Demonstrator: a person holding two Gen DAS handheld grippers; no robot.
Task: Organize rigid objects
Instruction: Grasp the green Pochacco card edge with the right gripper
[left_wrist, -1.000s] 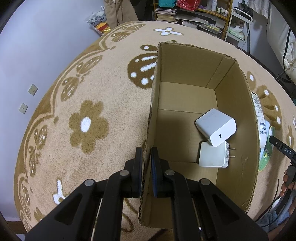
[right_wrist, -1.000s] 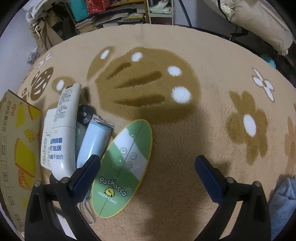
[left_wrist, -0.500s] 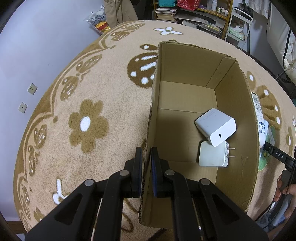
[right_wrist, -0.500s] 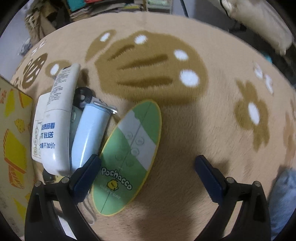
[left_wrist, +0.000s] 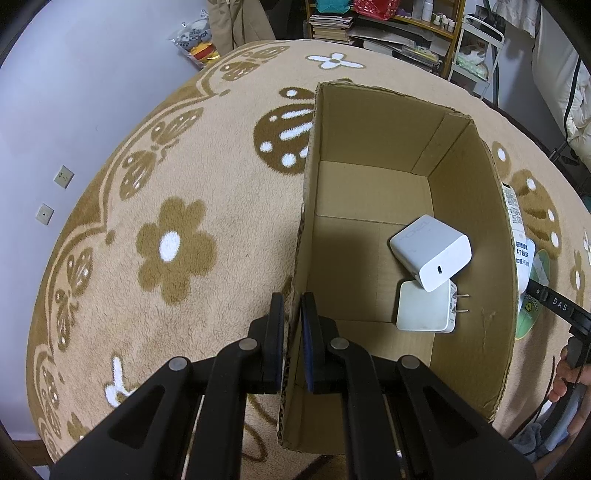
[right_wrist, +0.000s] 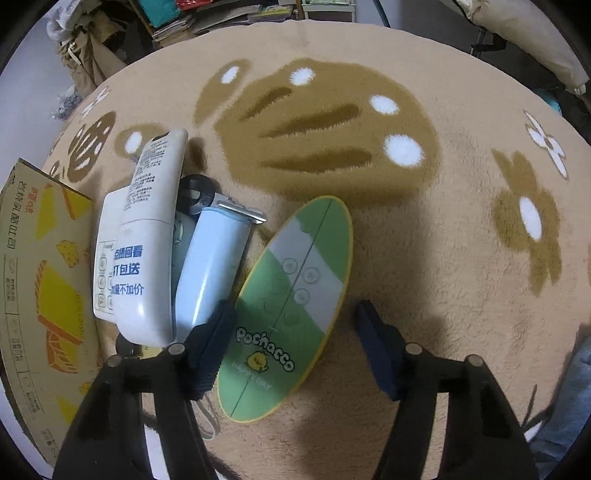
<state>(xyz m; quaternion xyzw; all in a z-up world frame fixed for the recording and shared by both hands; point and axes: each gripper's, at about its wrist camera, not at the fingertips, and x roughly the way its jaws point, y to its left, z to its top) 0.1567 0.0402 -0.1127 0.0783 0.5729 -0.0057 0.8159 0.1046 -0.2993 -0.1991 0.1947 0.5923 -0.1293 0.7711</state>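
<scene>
My left gripper (left_wrist: 292, 325) is shut on the near left wall of an open cardboard box (left_wrist: 373, 125). Inside the box a white cube charger (left_wrist: 430, 251) leans on a flat white plug adapter (left_wrist: 423, 312). In the right wrist view, a green oval Pochacco case (right_wrist: 295, 280) lies on the rug. My right gripper (right_wrist: 295, 343) straddles its near end and its jaws are closing. The left pad is at the case's edge and the right pad stands apart from it. Left of the case lie a light blue trimmer (right_wrist: 212, 262) and a white remote (right_wrist: 147, 236).
The box's printed outer side (right_wrist: 40, 277) stands just left of the remote. A black round item (right_wrist: 197, 190) sits behind the trimmer. A patterned beige rug (left_wrist: 177, 243) covers the floor. Shelves with books (left_wrist: 388, 26) line the far wall. A hand (left_wrist: 569, 373) shows at right.
The right gripper's jaws have narrowed around the green case, which now lies closer between them. The left gripper and the box have not moved.
</scene>
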